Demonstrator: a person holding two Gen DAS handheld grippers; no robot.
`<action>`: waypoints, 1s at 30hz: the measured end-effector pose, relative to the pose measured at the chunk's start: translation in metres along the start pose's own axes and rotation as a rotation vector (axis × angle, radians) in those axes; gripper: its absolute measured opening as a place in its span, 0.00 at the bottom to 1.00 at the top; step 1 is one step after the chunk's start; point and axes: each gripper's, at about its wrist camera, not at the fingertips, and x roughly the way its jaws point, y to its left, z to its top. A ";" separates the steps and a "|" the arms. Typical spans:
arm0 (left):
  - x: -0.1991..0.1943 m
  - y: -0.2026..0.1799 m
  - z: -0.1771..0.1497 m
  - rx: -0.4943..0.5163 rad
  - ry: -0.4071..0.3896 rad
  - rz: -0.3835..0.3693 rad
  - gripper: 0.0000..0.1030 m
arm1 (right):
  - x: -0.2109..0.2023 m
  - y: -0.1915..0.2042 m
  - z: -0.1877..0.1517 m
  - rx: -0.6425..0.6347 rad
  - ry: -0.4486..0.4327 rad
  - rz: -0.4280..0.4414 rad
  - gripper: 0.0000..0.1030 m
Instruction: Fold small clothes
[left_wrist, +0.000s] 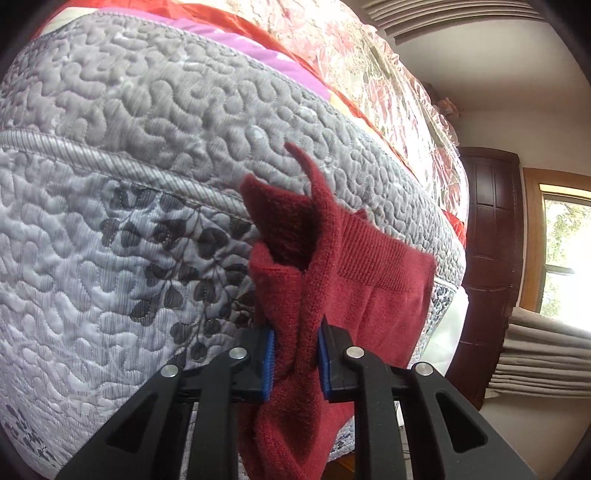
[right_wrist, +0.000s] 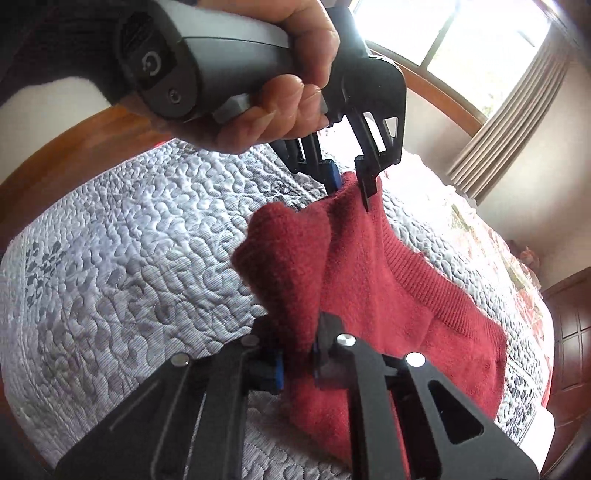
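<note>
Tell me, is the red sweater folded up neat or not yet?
Not yet. The red sweater hangs bunched between the left gripper and right gripper above the quilt.

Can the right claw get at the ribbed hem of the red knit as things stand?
Probably not yet: the right claw is shut on a bunched fold of the red knit, so it's occupied. The ribbed hem itself hangs uncovered just beyond it.

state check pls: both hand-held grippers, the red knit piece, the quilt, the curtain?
left hand-held gripper: shut on the red knit garment, pinching a bunched fold.
right hand-held gripper: shut on the red knit garment.
red knit garment: lifted, bunched, hanging between both grippers, not yet folded.
hand: wrapped around the left gripper's handle.
grey quilt: spread over the bed.
curtain: drawn aside, window uncovered.
</note>
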 end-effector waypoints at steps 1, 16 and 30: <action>-0.002 -0.009 0.000 0.006 -0.003 0.001 0.18 | -0.005 -0.007 0.001 0.027 -0.005 0.005 0.08; 0.007 -0.149 -0.020 0.144 -0.006 0.043 0.18 | -0.064 -0.106 -0.035 0.367 -0.096 -0.021 0.08; 0.091 -0.247 -0.040 0.268 0.077 0.122 0.18 | -0.081 -0.181 -0.104 0.618 -0.106 -0.054 0.08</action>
